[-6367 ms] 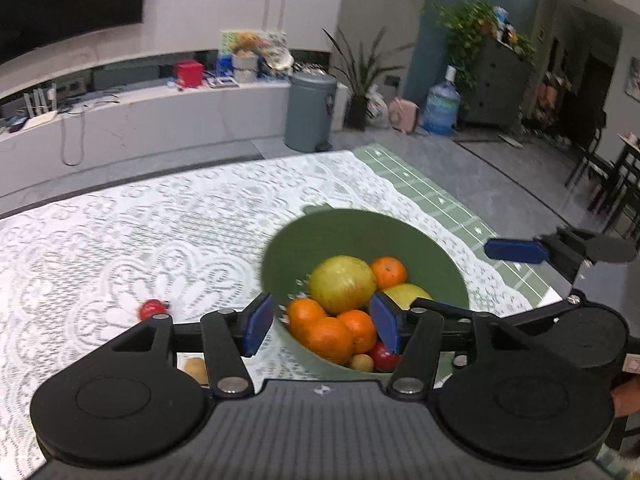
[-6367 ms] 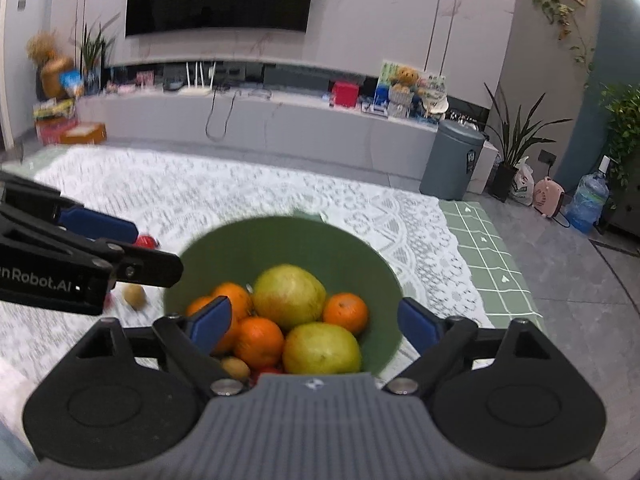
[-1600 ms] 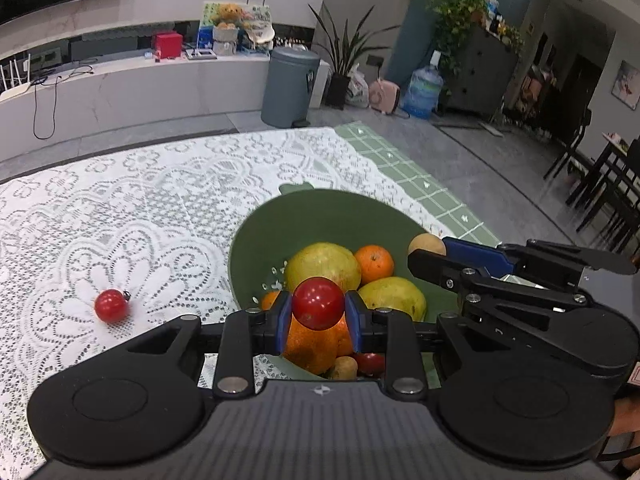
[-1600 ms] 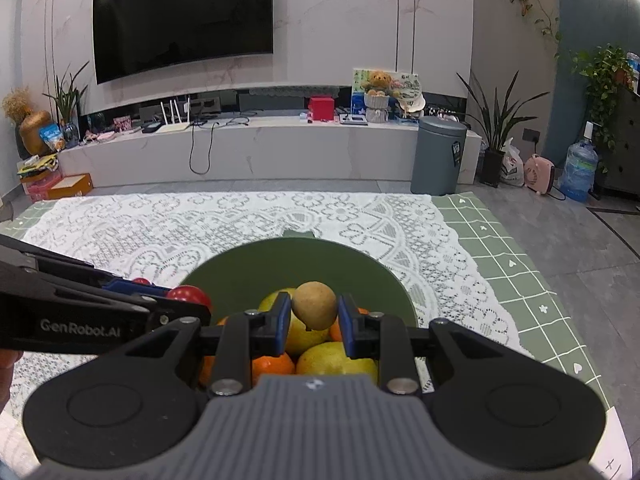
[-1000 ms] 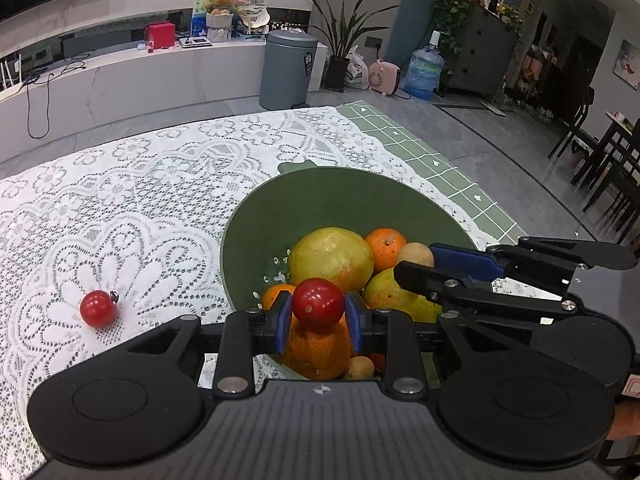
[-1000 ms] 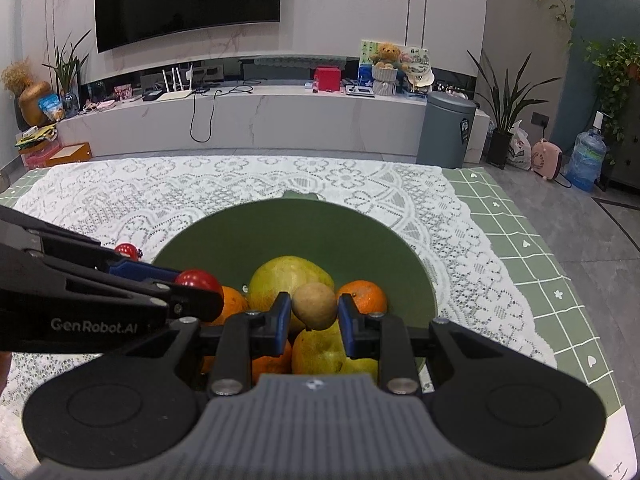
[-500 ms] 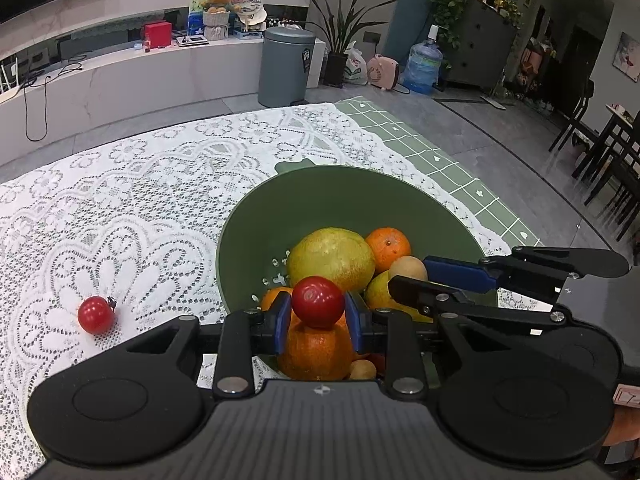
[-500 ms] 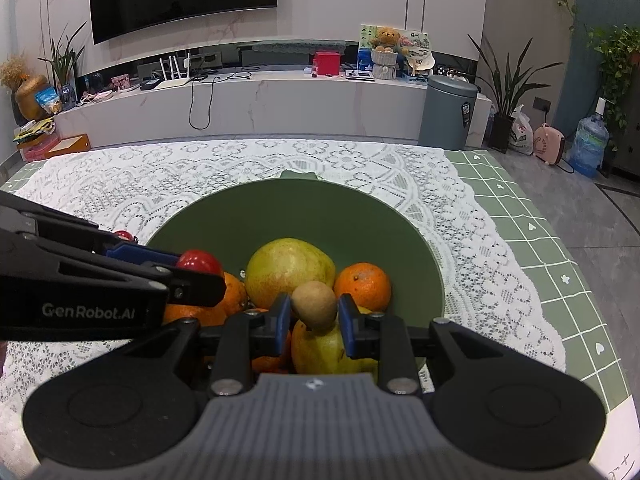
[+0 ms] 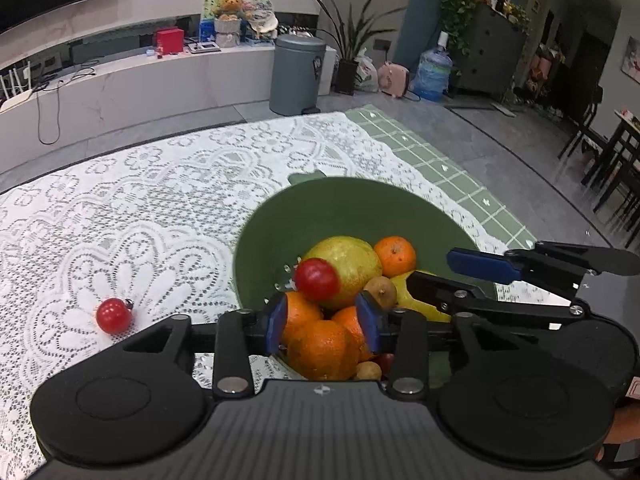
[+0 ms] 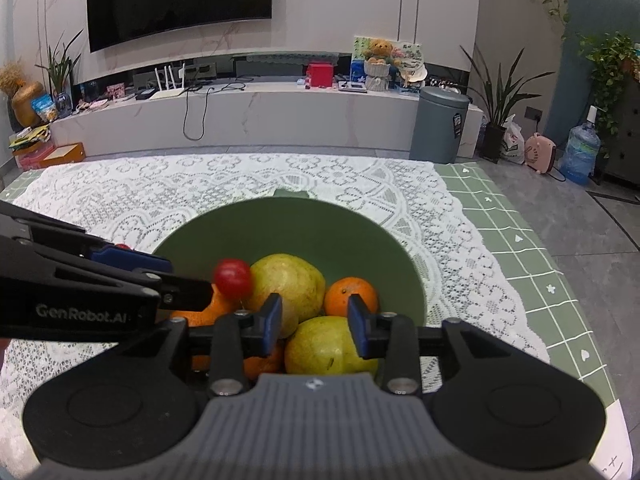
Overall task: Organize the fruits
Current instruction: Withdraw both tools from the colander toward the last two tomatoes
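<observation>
Both claws parted and empty: left gripper (image 9: pixel 323 318) and right gripper (image 10: pixel 314 322) above the green bowl (image 9: pixel 280 216). Red cherry tomato (image 9: pixel 316 279) free at 12 o'clock of the left jaws, blurred, perhaps mid-drop onto the pear (image 9: pixel 348 268). Risk: rolling off the heaped oranges (image 9: pixel 320 350) and over the rim, given the round shape and steep pile. No long axis on the tomato; stem direction unclear. Second tomato (image 9: pixel 113 315) alone on the lace cloth (image 9: pixel 120 208) at 9 o'clock.
</observation>
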`<state>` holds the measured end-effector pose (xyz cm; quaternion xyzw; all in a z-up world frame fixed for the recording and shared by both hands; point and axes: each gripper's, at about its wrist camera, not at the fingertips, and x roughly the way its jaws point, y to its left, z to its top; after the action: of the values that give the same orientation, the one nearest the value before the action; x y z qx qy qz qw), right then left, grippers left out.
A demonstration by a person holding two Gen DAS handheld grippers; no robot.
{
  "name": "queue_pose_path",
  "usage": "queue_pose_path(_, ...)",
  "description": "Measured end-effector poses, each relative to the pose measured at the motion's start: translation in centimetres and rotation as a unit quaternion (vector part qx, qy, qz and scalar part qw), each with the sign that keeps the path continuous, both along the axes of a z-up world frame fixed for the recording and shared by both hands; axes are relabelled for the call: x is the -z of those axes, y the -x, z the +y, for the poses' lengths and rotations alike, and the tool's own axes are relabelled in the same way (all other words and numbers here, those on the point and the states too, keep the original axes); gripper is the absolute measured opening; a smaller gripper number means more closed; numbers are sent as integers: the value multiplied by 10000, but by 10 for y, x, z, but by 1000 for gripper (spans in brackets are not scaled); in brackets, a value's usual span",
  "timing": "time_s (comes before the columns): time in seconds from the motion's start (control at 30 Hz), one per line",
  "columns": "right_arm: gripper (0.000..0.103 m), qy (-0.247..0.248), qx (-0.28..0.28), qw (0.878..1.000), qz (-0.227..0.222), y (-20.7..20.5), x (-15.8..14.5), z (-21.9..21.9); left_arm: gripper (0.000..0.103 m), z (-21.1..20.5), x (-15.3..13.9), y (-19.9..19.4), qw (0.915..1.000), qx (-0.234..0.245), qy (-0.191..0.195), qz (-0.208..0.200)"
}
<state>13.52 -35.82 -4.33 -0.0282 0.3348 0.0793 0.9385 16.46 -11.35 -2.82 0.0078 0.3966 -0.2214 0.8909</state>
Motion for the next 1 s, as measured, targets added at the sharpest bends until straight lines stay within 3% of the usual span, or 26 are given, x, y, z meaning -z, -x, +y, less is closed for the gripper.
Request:
queue_pose_path(0.2, 52, 28, 90, 9998, -185, 9, -10, 2, 57, 7, -9, 7, 9997, -152, 129, -115)
queue_pose_path(0.43, 57, -49, 27, 9989, -475, 24, -21, 11, 63, 24, -21, 22, 9983, -394, 220, -370)
queue_pose_path(0.57, 64, -200, -42, 9974, -689, 36, -27, 19, 64, 38, -26, 31, 9970, -561, 226, -474)
queue_pose_path(1.0, 66, -395, -529, 9944, -823, 64, -25, 66, 65, 98, -31, 68, 9910, -1143, 37, -694)
